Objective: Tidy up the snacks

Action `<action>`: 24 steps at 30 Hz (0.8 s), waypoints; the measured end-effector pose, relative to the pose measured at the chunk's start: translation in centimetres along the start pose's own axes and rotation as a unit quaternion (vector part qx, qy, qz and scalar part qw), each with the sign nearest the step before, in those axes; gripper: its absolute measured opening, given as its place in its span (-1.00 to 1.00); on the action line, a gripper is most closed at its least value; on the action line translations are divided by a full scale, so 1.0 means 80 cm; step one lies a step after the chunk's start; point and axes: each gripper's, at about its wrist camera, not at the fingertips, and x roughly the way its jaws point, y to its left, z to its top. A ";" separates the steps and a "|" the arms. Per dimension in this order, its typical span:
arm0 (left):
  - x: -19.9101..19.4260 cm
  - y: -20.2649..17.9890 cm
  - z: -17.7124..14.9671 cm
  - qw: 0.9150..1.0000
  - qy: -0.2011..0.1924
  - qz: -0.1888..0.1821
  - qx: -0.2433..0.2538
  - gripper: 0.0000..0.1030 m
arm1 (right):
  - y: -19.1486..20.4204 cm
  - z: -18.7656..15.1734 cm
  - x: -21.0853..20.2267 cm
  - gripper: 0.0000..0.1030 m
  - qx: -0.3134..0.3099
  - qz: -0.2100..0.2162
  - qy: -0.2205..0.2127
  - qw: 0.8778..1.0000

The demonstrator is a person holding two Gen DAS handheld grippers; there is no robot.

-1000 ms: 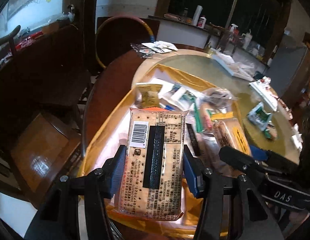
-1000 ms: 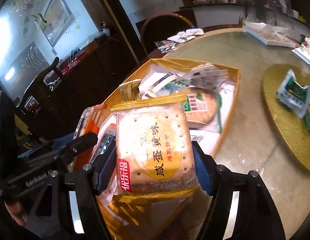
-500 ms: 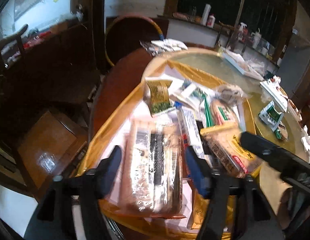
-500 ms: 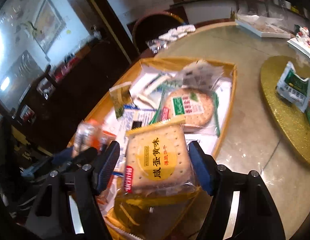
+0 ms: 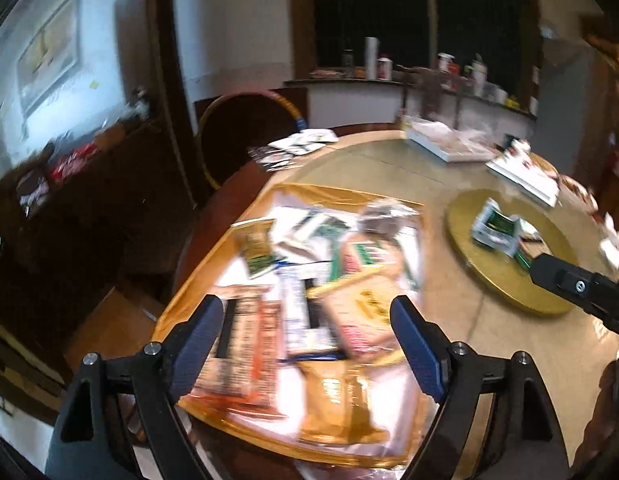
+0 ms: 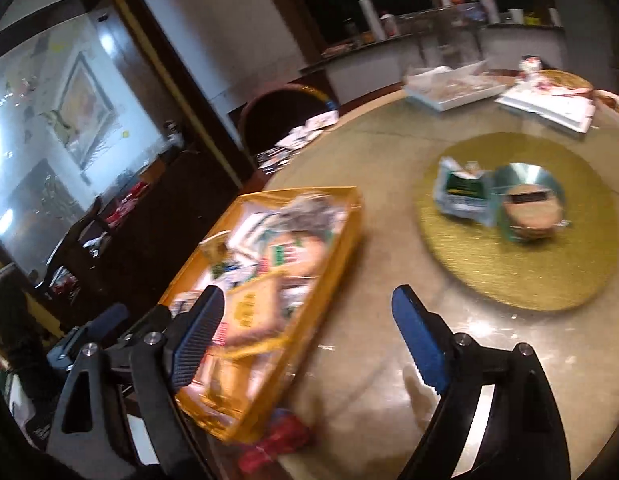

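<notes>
Left wrist view showed your left gripper [image 5: 305, 344] with nothing between its blue pads [image 5: 197, 344], the jaws spreading wider above the near end of the yellow tray [image 5: 337, 194]. Under them, going left to right, lay an orange-edged cracker pack [image 5: 245, 352], a white packet with a black stripe [image 5: 305, 320] and a square biscuit pack [image 5: 361, 320] (all badly blurred, so the print was unreadable). Further right on the round table [image 5: 441, 320] sat the gold turntable mat [image 5: 549, 264] with a green-and-white packet [image 5: 495, 228] on it.

In the right wrist view your right gripper [image 6: 305, 344] was also released and widening, empty, its left pad over the tray's edge and its right pad over bare tabletop. The tray of snacks lay to its left; the mat to the right carried the green-and-white packet and a round wrapped biscuit [image 6: 529, 208], touching each other.
</notes>
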 end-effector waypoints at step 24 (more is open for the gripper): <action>-0.009 -0.145 -0.006 0.993 0.021 -0.077 0.089 0.66 | -0.167 0.023 -0.060 0.67 0.086 -0.053 -0.020 0.995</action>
